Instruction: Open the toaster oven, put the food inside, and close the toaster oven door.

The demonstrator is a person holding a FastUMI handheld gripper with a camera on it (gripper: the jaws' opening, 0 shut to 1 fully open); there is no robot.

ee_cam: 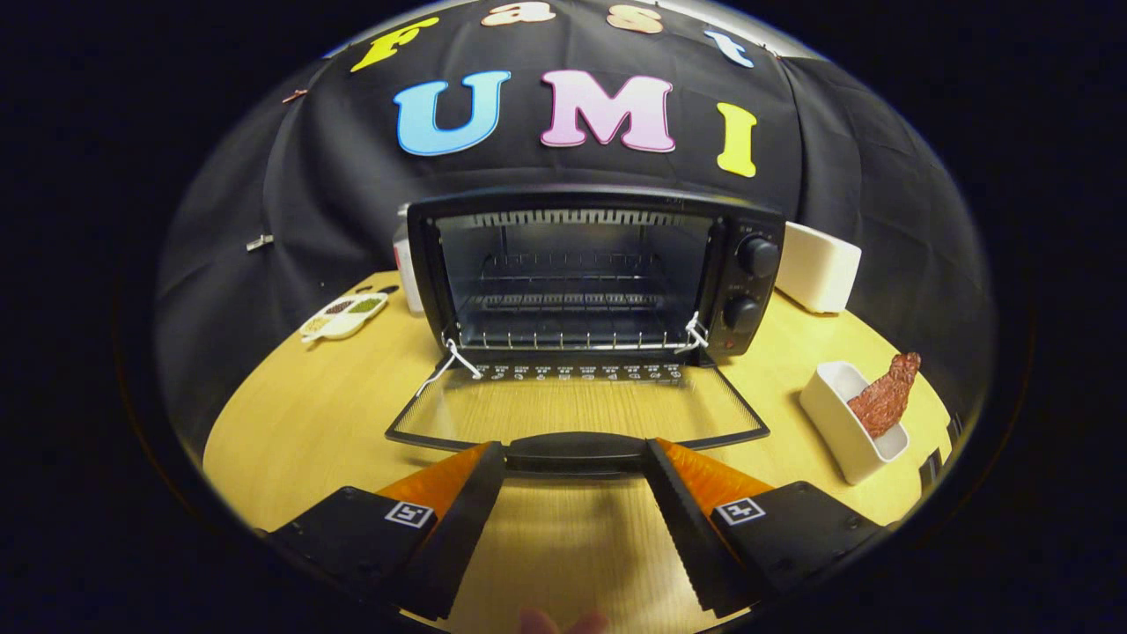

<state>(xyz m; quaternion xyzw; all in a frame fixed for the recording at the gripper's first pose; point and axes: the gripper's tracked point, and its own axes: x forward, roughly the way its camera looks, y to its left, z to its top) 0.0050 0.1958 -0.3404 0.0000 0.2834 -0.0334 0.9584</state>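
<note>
Door's down flat, toaster oven (590, 273) gaping at twelve o'clock, and the gripper (577, 453) hangs with fingers spread wide, tips flanking the door handle (577, 451), gripping nothing. The food (885, 396), a reddish-brown meat piece, leans in a white dish (841, 423) out at two o'clock on the wooden table (290, 423). It looks light, stiff-ish, maybe greasy (pinch the upright middle, gently). The rack inside sits ready.
</note>
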